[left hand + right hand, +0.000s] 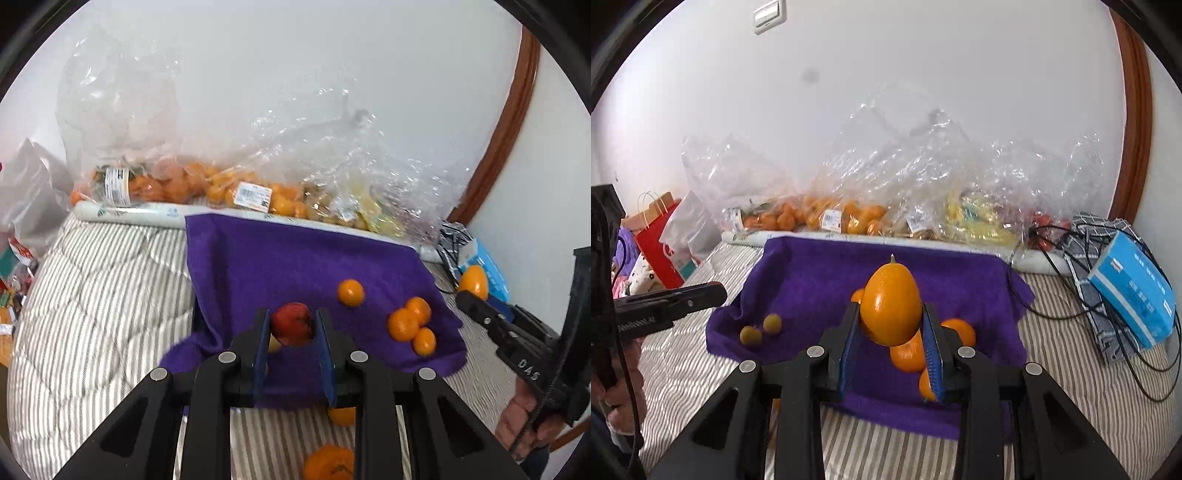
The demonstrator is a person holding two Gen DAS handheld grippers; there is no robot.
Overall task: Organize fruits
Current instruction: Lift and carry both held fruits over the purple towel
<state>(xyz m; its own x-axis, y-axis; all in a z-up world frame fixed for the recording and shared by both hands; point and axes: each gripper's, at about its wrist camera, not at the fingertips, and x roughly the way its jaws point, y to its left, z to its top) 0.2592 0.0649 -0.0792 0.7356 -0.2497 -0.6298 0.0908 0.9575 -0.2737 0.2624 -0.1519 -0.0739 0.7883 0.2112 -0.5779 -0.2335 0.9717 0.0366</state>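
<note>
A purple towel (pixel 295 258) lies on the striped bedding, also in the right wrist view (pixel 820 280). My left gripper (pixel 293 326) is shut on a red apple (pixel 292 324) above the towel's near edge. My right gripper (pixel 891 317) is shut on a large orange mango (pixel 891 306), held over the towel; the mango also shows at the right of the left view (pixel 474 281). Several small oranges (pixel 406 323) sit on the towel's right part, one (pixel 351 292) apart. Two small green-brown fruits (pixel 761 330) lie on the towel's left part.
Clear plastic bags of oranges (pixel 177 181) and yellow fruit (pixel 975 218) line the wall behind the towel. A blue box (pixel 1134 291) and black cables (pixel 1071 280) lie right. Two oranges (pixel 328 461) sit on the bedding near me. Bags (pixel 661 236) stand left.
</note>
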